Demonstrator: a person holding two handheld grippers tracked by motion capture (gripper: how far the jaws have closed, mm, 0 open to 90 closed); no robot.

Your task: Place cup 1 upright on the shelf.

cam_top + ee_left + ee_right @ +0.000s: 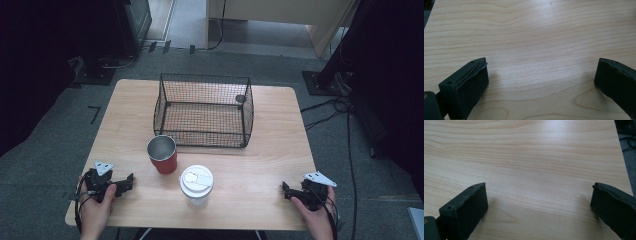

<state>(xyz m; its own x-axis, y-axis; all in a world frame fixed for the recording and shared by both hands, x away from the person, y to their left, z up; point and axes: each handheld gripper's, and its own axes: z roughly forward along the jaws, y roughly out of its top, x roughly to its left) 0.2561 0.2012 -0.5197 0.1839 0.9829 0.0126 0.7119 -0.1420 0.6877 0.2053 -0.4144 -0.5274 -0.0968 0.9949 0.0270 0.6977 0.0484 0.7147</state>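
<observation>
1. Left gripper (131, 181): lower left of the high view, held in a hand at the near edge of the table (260, 165). Jaws spread wide in the left gripper view, with bare wood grain between them; nothing grasped.
2. Red cup (162, 154): left of centre in the high view, upright, metal-lined mouth open. It stands up and to the right of the left gripper, near but apart from its fingertips.
3. Wire basket (204, 111): upper centre, black mesh, just behind the red cup.
4. White-lidded cup (196, 185): lower centre, upright, just right of and below the red cup, roughly between the two grippers and touching neither.
5. Right gripper (285, 189): lower right of the high view, held in a hand at the near edge. Jaws released and wide apart in the right gripper view, bare tabletop between them; well apart from both cups.
</observation>
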